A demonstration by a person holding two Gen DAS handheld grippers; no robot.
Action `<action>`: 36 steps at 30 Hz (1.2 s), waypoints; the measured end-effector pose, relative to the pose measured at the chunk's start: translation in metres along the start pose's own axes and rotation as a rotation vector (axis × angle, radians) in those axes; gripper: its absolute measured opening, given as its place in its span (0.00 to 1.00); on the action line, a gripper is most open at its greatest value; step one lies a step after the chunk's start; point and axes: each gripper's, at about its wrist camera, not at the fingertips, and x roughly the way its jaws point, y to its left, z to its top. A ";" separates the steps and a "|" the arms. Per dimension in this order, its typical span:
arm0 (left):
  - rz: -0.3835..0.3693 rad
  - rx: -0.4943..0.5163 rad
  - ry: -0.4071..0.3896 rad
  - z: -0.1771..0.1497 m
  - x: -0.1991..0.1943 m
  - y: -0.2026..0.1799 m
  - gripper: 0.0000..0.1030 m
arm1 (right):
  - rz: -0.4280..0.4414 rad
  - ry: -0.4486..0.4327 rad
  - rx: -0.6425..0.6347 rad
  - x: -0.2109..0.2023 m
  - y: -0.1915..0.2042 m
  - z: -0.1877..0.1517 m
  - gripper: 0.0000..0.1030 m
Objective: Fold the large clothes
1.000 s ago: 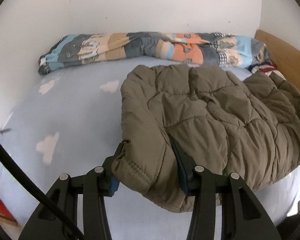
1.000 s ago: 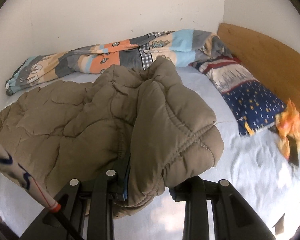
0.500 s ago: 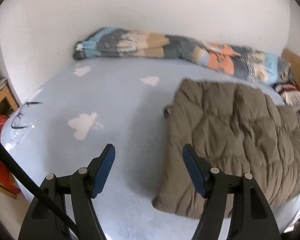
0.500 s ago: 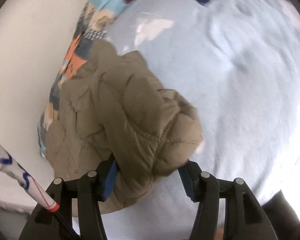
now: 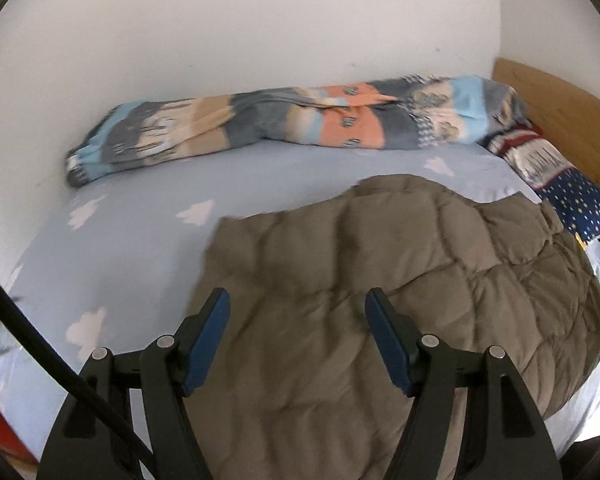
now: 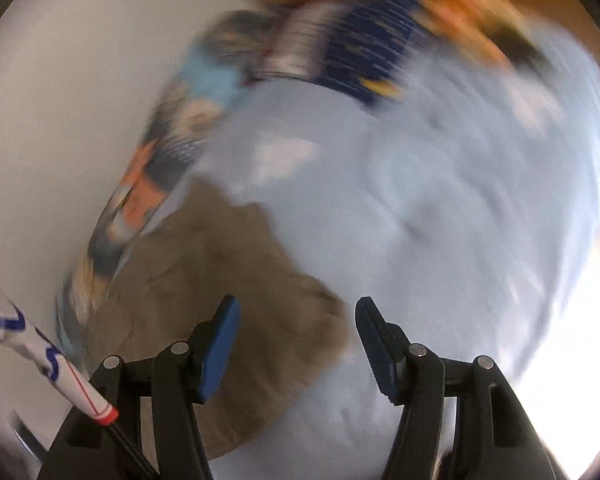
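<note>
We are seeing soft, even daylight in the left wrist view, sharp apart from slight smearing on the jacket (image 5: 380, 280). The right wrist view is streaking heavily with motion blur, and glare is blowing out its lower right. Fisheye curvature is darkening both frames' corners.

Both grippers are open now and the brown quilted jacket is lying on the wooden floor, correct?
Not quite. Both the left gripper and right gripper are open and empty, but the brown quilted jacket lies on the bed's light blue cloud-print sheet, not on a wooden floor. The left wrist view shows this clearly.
</note>
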 end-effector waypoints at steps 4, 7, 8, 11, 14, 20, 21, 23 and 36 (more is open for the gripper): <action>-0.041 0.014 0.038 0.017 0.032 -0.024 0.67 | 0.094 0.023 -0.318 0.031 0.096 -0.005 0.47; -0.051 0.032 0.067 0.026 0.060 -0.036 0.67 | 0.088 0.046 -0.460 0.073 0.151 -0.005 0.27; -0.046 0.043 0.081 0.028 0.070 -0.037 0.67 | 0.069 0.041 -0.493 0.086 0.163 -0.005 0.23; -0.042 0.043 0.140 0.027 0.099 -0.034 0.67 | 0.034 0.067 -0.532 0.129 0.186 0.000 0.23; -0.081 -0.011 0.190 0.029 0.119 -0.025 0.73 | -0.037 0.138 -0.533 0.177 0.180 0.004 0.22; -0.067 0.003 0.192 0.026 0.137 -0.028 0.80 | -0.064 0.217 -0.455 0.215 0.164 0.011 0.19; -0.061 0.008 0.188 0.025 0.135 -0.029 0.80 | -0.070 0.214 -0.456 0.215 0.165 0.011 0.19; -0.053 0.008 0.172 0.025 0.129 -0.029 0.80 | -0.084 0.204 -0.468 0.213 0.167 0.009 0.19; -0.050 -0.039 0.039 0.008 0.016 -0.009 0.80 | 0.060 0.085 -0.521 0.102 0.181 -0.030 0.35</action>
